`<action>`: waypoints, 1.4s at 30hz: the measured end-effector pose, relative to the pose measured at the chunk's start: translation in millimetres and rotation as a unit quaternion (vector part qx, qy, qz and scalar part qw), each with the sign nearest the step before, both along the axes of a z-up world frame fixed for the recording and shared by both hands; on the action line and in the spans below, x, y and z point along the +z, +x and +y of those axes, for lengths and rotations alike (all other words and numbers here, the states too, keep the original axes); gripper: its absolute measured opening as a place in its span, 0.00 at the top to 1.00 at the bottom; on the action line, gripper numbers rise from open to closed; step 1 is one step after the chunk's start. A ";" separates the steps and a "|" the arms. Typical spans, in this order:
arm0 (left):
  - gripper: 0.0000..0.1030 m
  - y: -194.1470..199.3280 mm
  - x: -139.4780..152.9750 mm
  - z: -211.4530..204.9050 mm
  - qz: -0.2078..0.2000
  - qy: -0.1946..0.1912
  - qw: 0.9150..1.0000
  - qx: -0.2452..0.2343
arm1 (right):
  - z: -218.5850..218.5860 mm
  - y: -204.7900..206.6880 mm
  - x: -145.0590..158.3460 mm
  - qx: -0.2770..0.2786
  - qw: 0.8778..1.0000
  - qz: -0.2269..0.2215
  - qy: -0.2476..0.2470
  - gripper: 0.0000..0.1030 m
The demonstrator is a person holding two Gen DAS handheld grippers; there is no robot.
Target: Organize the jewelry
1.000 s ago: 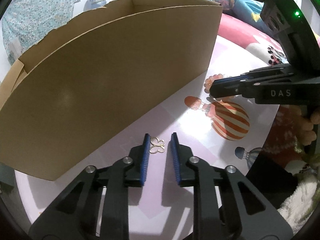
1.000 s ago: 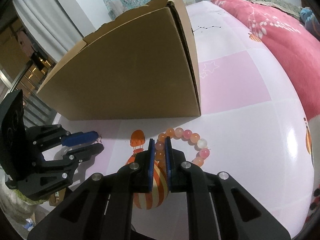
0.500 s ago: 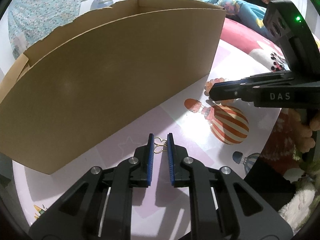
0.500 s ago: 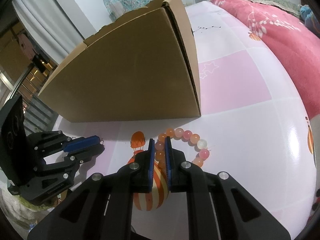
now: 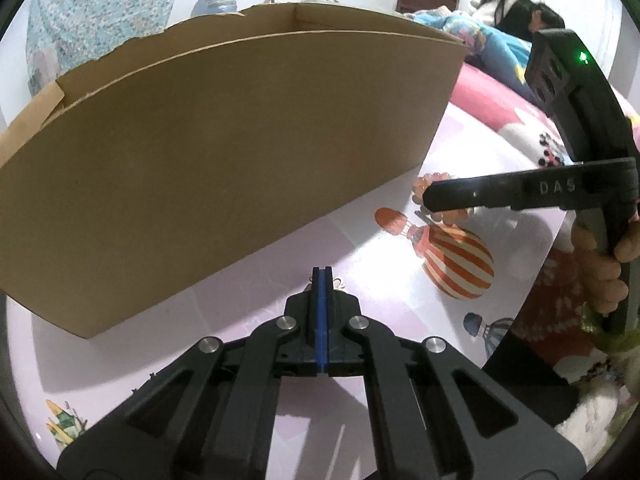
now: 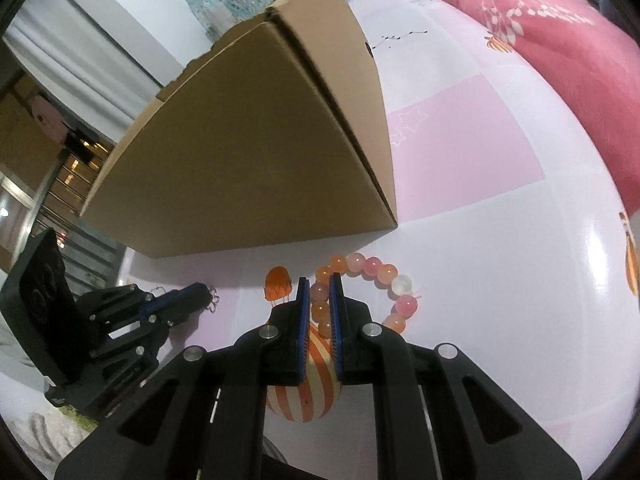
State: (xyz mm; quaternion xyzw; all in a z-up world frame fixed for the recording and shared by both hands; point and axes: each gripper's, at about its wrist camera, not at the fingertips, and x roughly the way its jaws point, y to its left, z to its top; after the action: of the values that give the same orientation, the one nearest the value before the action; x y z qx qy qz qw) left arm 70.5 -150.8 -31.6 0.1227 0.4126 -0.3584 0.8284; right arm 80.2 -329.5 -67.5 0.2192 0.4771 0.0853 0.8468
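Since a second ago, the left claw point(image 5: 322, 276) has closed: its blue pads, which stood apart on either side of a small gold butterfly-shaped earring point(image 5: 340, 283), are now pressed together on it. Only a sliver of gold wire shows just right of the tips; in the right wrist view the earring point(image 6: 213, 300) pokes out from the tip of that claw point(image 6: 202, 294).

The right claw point(image 6: 319, 300) is nearly closed around one side of a bead bracelet point(image 6: 372, 270), its pads touching pink and orange beads between them, much as before. The rest of the bracelet curves away to the right of the fingers, lying on the table point(image 6: 500, 240).

Both claws sit low over a glossy pink-and-white tablecloth point(image 5: 380, 248) printed with hot-air balloons. A large open cardboard box point(image 5: 224, 152) stands just ahead of both claws, its near wall filling much of each view. Beyond the right claw lies a red floral blanket point(image 6: 560, 52).
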 end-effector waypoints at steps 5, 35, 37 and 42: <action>1.00 7.9 -2.4 7.3 0.023 -0.037 0.999 0.014 | 3.3 6.6 -0.6 -0.006 1.000 0.012 -0.019 0.90; 0.08 12.3 -2.4 19.7 -0.003 -0.024 0.995 0.097 | -0.7 -1.1 2.3 -0.022 0.999 0.014 -0.021 0.90; 0.08 13.9 -2.3 22.9 -0.001 -0.035 0.994 0.101 | -3.5 -1.9 1.9 -0.022 1.000 0.013 -0.015 0.90; 0.08 12.9 -3.6 20.6 -0.001 -0.021 0.995 0.095 | -8.9 -2.7 3.2 -0.021 1.000 0.010 -0.010 0.90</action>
State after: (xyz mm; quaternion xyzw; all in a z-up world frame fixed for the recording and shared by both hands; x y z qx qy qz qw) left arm 83.4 -130.1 -35.2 0.0654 0.4143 -0.2865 0.8614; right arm 77.5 -338.5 -64.3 0.2218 0.4818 0.0601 0.8456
